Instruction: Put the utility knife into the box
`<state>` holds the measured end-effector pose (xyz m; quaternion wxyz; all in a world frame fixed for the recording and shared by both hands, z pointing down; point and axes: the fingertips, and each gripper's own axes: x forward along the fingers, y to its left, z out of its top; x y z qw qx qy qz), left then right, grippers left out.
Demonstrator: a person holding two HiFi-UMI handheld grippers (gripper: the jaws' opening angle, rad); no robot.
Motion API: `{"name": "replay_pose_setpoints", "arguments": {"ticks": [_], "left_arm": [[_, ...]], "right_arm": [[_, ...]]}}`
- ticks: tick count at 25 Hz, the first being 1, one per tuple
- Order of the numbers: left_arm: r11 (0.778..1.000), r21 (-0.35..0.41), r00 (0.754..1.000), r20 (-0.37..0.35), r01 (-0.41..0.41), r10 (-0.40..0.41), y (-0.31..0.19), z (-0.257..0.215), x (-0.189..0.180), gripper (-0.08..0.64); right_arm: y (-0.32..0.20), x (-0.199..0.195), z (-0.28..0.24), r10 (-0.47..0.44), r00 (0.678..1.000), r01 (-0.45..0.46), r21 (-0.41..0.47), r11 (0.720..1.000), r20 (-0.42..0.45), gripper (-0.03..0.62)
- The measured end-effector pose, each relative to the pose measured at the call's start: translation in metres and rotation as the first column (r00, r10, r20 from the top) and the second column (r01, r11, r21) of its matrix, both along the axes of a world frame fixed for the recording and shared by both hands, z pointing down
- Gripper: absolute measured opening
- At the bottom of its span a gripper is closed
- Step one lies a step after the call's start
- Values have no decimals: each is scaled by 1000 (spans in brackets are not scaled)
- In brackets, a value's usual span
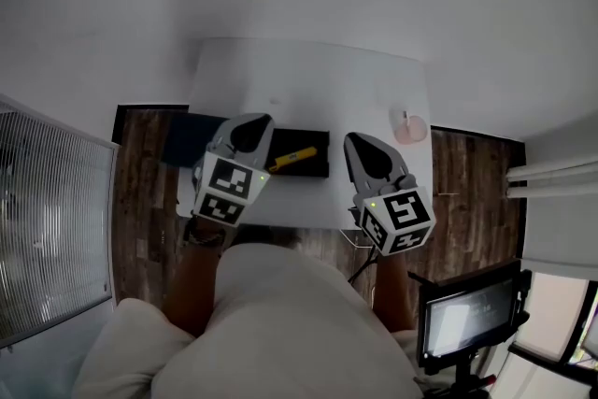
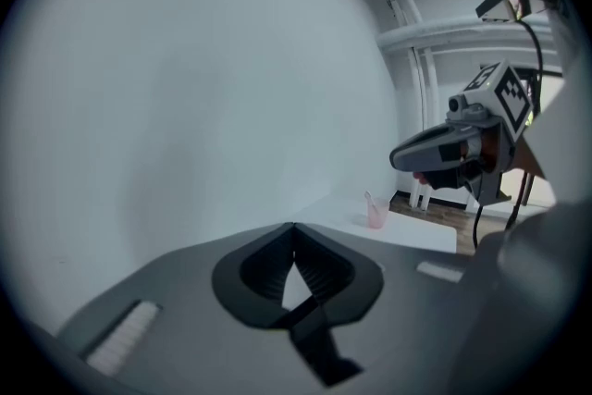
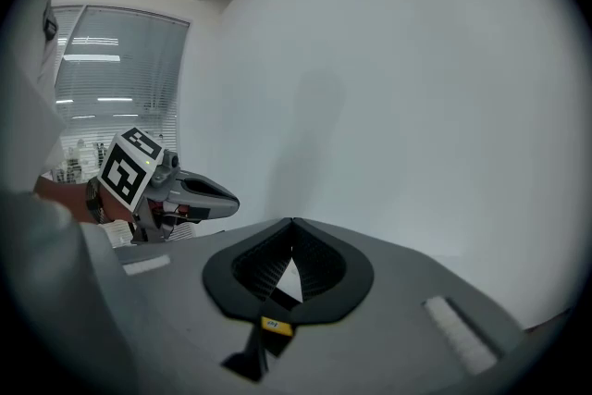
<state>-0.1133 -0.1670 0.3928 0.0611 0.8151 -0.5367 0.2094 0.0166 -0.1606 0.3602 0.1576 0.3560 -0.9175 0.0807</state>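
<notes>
Utility knife (image 1: 294, 156) lying in the black box (image 1: 314, 141) on our white table (image 1: 308, 79)

The box sits at the table's near edge. Our left gripper (image 1: 250, 126) hangs over its left end, just beside the knife, and our right gripper (image 1: 363, 145) is off to the right, apart from it. Both have their jaws pressed together on nothing. A pink cup (image 1: 409, 128) stands farther right.

Office: white table (image 1: 308, 75), window blinds (image 1: 47, 201), monitor (image 1: 464, 313).

Smooth matt white table (image 1: 308, 75), dark wood floor (image 1: 140, 192), yellow plastic utility knife (image 1: 293, 157).
</notes>
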Motion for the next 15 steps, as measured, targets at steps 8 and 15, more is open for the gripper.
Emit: {"name": "replay_pose_setpoints", "arguments": {"ticks": [8, 15], "left_arm": [[995, 103, 997, 75, 3, -11, 3, -38, 0, 0], [975, 223, 998, 58, -11, -2, 4, -82, 0, 0]], "right_arm": [[-5, 0, -46, 14, 998, -20, 112, 994, 54, 2], [-5, 2, -66, 13, 998, -25, 179, 984, 69, 0]]}}
